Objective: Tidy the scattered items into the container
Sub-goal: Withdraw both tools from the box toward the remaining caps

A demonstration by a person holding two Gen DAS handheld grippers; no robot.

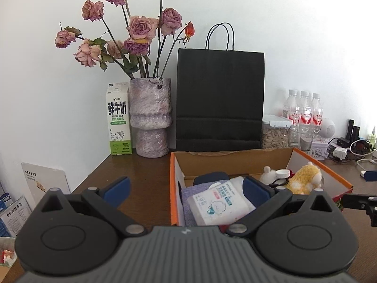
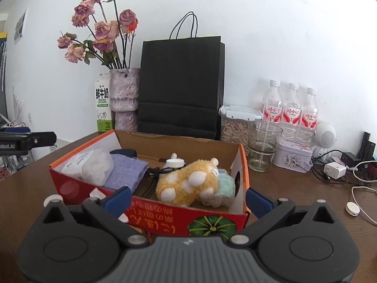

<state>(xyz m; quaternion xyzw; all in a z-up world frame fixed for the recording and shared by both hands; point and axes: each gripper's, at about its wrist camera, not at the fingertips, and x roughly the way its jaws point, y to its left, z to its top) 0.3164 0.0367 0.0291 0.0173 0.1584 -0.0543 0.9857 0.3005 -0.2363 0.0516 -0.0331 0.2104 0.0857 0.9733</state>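
Roses (image 1: 141, 27) cut off at top edge in both views. Left view: tissue pack (image 1: 220, 200) lower end hidden behind gripper body; booklets (image 1: 14, 210) cut by left edge, print too small to read. Right view: box (image 2: 150, 214) front lower edge hidden by gripper; cable (image 2: 362, 202) runs off right edge; dark item (image 2: 123, 152) behind cloth (image 2: 126, 173) mostly hidden, unidentifiable.

We note a dark brown wooden table (image 2: 28, 188) set against a white wall. Along its back edge stand a green-and-white milk carton (image 1: 118, 119), a mottled purple ceramic vase (image 1: 150, 118), a black paper bag (image 1: 220, 99), a clear lidded seed jar (image 2: 235, 127) and three plastic water bottles (image 2: 291, 108). Nearer sits an orange-rimmed open cardboard box (image 2: 212, 219); to its right, a drinking glass (image 2: 262, 151), a white tin (image 2: 293, 159) and white cables (image 2: 362, 210).
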